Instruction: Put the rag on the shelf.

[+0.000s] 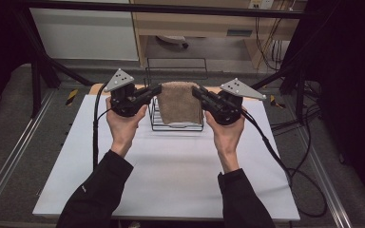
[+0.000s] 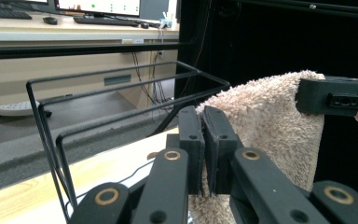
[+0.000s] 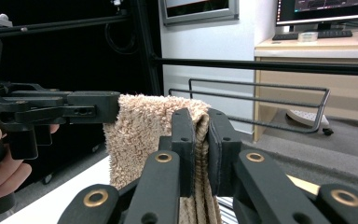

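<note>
A folded beige towel point(image 1: 179, 102) hangs in the air between my two grippers, above a black wire rack point(image 1: 177, 124) on the white table top point(image 1: 171, 175). My left gripper point(image 1: 158, 89) is shut on the towel's left top edge and my right gripper point(image 1: 195, 90) is shut on its right top edge. In the left gripper view the jaws pinch the towel point(image 2: 270, 116) at my left gripper point(image 2: 204, 116), with the other gripper's jaw at the far edge. The right gripper view has my right gripper point(image 3: 199, 121) clamping the folded layers of towel point(image 3: 140, 126).
The wire rack's rails point(image 2: 121, 88) stand just behind and below the towel. A black frame bar point(image 1: 171, 8) crosses the back. Cables point(image 1: 285, 161) trail off the table's right side. A desk with a keyboard point(image 3: 312, 33) is in the background.
</note>
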Motion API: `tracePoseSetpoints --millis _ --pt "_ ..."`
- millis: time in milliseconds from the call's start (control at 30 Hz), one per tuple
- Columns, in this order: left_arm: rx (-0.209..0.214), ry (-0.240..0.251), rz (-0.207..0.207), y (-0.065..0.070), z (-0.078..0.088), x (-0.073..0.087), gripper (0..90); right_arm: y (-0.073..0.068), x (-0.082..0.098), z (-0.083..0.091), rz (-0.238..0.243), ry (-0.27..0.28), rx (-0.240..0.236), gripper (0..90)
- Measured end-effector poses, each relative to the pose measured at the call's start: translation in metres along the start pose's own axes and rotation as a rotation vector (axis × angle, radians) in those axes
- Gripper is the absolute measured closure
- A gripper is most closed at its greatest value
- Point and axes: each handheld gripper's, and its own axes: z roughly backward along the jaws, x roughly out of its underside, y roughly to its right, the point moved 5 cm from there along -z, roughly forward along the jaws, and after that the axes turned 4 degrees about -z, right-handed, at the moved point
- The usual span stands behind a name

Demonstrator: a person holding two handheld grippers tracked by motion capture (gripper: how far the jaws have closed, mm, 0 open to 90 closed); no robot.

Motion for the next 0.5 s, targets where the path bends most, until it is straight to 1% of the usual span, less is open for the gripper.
tracePoseSetpoints --millis 200,400,433,500 --pt "-0.008 0.008 -0.004 -0.003 -0.004 -0.010 86.3 0.003 -0.010 -0.004 0.006 0.011 0.007 83.1" --pt "-0.017 0.013 -0.015 -0.005 -0.005 -0.022 86.4 0.004 -0.019 -0.007 0.005 0.023 0.011 83.1" --pt "-0.024 0.019 -0.023 -0.006 -0.005 -0.024 86.4 0.004 -0.022 -0.008 0.007 0.025 0.010 83.1" --pt "-0.020 0.023 -0.016 -0.007 -0.006 -0.028 86.4 0.004 -0.026 -0.009 0.010 0.029 0.012 83.1"
